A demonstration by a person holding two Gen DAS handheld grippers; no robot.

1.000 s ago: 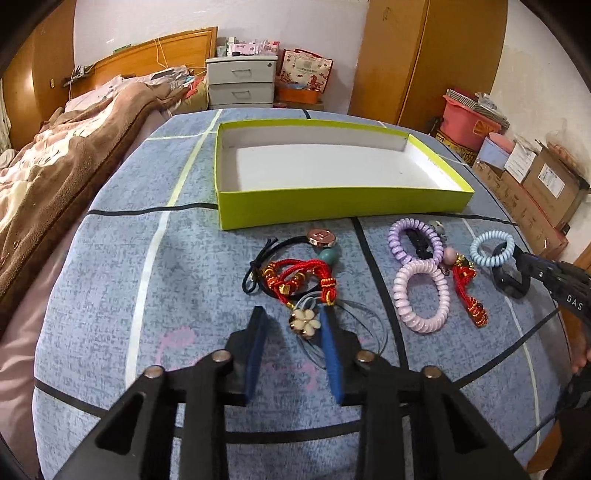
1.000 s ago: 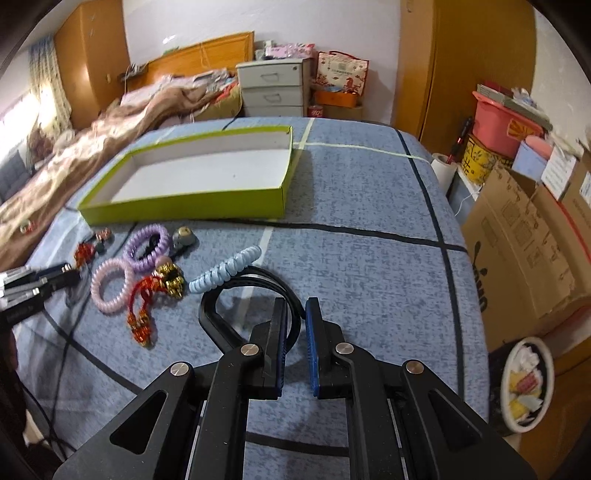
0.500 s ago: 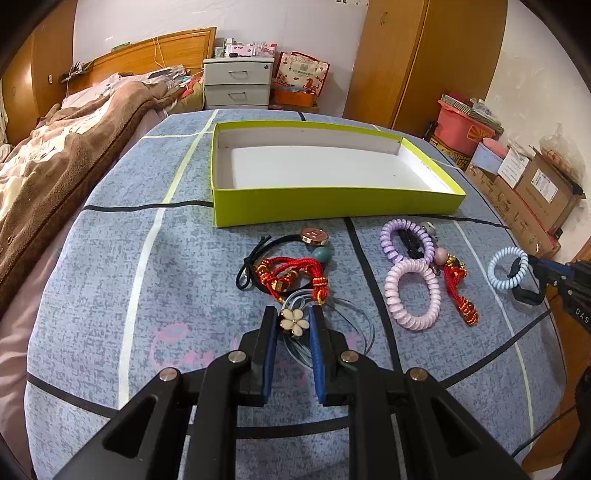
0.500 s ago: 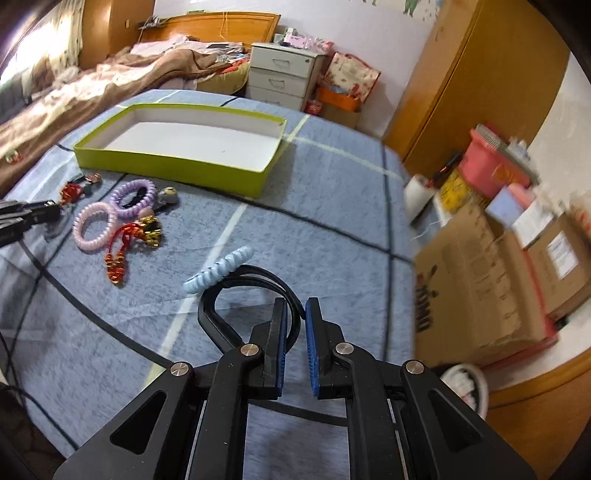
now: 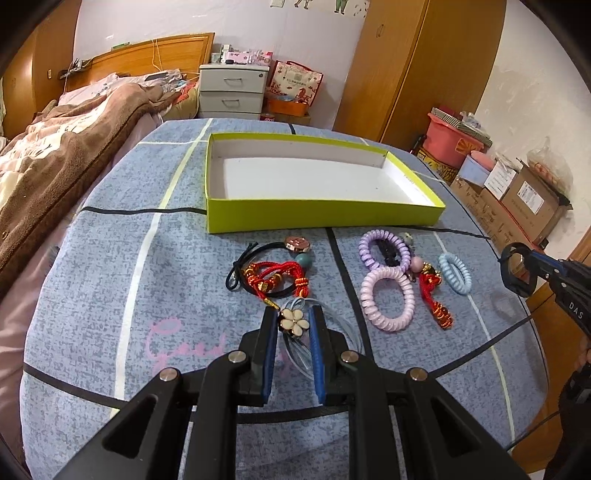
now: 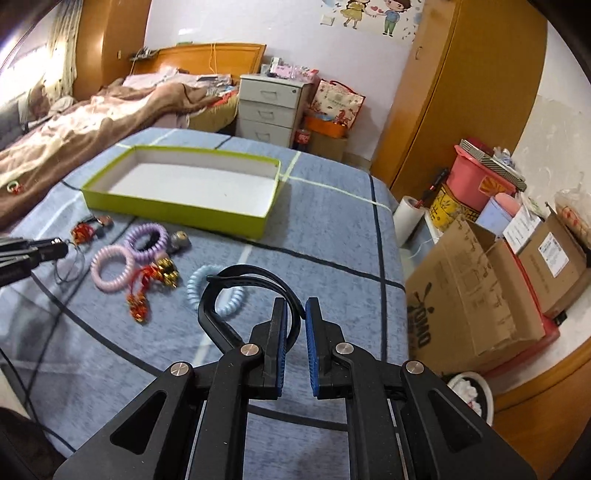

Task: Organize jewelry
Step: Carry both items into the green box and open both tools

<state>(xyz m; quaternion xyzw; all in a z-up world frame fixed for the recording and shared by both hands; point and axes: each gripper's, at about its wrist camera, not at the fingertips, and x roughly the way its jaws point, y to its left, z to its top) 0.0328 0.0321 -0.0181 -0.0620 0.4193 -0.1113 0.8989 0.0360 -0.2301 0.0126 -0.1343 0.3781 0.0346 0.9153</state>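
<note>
Left tool (image 5: 293, 325) angled down, clamping flower charm (image 5: 293, 323); right tool (image 6: 295, 325) pinching black strap (image 6: 255, 282).

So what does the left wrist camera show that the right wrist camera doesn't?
Only the left wrist view shows the flower charm pinched between the left gripper pads, and the bead beside the red cord bracelet. Only the right wrist view shows the black band looping from the shut right gripper, plus the wall sticker. Both show the green tray, with nothing inside it, the pink coil tie and the blue coil tie.
</note>
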